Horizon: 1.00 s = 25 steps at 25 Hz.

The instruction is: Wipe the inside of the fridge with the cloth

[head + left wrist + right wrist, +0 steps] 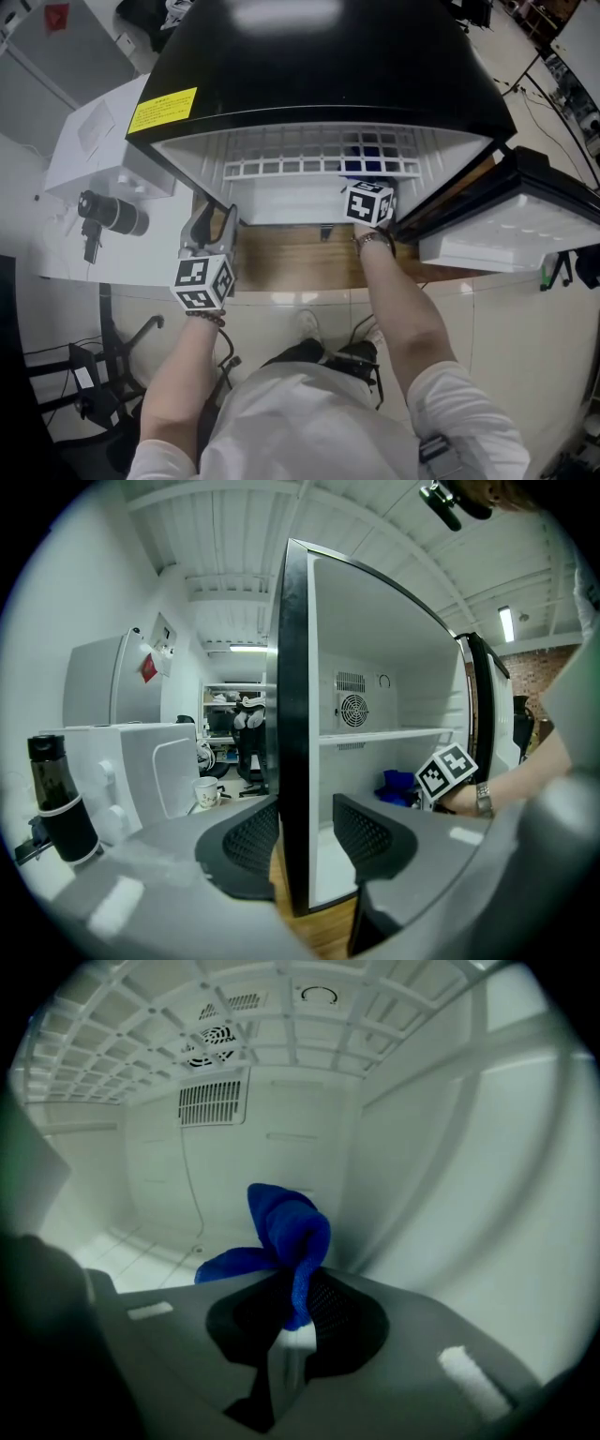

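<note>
The black fridge point(328, 66) stands open, its white inside facing me. My right gripper point(298, 1321) is shut on a bunched blue cloth point(286, 1227), which sticks up beyond the pads. It reaches into the lower compartment, close to the right wall point(469, 1194). In the head view its marker cube point(368, 202) sits at the shelf's front, and the cloth point(366, 161) shows through the wire shelf point(300, 155). My left gripper point(208, 232) straddles the front edge of the fridge's left wall point(292, 761), one pad on each face.
The fridge door point(506, 230) hangs open at the right. A white table at the left carries a black cylinder point(112, 214) and a white box point(98, 136). A wooden board point(291, 258) lies under the fridge front. A mug point(207, 792) stands farther back.
</note>
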Available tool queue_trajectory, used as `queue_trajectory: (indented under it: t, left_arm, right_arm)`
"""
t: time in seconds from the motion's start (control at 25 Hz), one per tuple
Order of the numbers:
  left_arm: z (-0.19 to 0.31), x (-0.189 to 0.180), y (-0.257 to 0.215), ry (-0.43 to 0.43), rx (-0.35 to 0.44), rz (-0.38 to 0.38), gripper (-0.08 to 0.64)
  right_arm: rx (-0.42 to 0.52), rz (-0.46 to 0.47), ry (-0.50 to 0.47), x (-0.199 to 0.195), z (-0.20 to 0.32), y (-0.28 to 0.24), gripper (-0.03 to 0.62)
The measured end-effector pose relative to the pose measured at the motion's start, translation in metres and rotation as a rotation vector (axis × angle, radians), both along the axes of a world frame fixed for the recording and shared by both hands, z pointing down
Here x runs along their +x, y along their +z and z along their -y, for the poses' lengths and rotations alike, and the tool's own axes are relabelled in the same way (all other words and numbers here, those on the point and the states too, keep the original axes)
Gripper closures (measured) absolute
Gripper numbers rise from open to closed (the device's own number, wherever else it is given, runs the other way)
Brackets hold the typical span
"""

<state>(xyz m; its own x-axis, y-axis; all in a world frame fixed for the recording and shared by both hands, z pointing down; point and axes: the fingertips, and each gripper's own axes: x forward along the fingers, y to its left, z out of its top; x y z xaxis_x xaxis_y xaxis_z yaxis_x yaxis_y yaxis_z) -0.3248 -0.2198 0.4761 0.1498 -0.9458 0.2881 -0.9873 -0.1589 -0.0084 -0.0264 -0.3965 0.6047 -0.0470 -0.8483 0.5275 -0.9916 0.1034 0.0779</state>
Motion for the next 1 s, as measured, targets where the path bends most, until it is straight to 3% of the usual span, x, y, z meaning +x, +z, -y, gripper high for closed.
queue_trajectory:
  t: [0.2, 0.4, 0.72, 1.0]
  left_arm:
    - [0.0, 0.0, 0.0, 0.001, 0.001, -0.003, 0.387]
    - [0.001, 0.003, 0.001, 0.013, 0.0, -0.011, 0.387]
    - [0.001, 0.002, 0.0, 0.023, -0.004, -0.007, 0.387]
    - [0.001, 0.003, 0.0, 0.029, -0.012, -0.007, 0.387]
  right_arm:
    - [0.025, 0.013, 0.003, 0.0, -0.004, -0.011, 0.554]
    - [0.107, 0.114, -0.066, -0.026, -0.015, -0.04, 0.554]
    - [0.17, 0.235, -0.272, -0.125, -0.051, -0.078, 0.554]
    - [0.127, 0.319, -0.402, -0.202, -0.084, -0.076, 0.554]
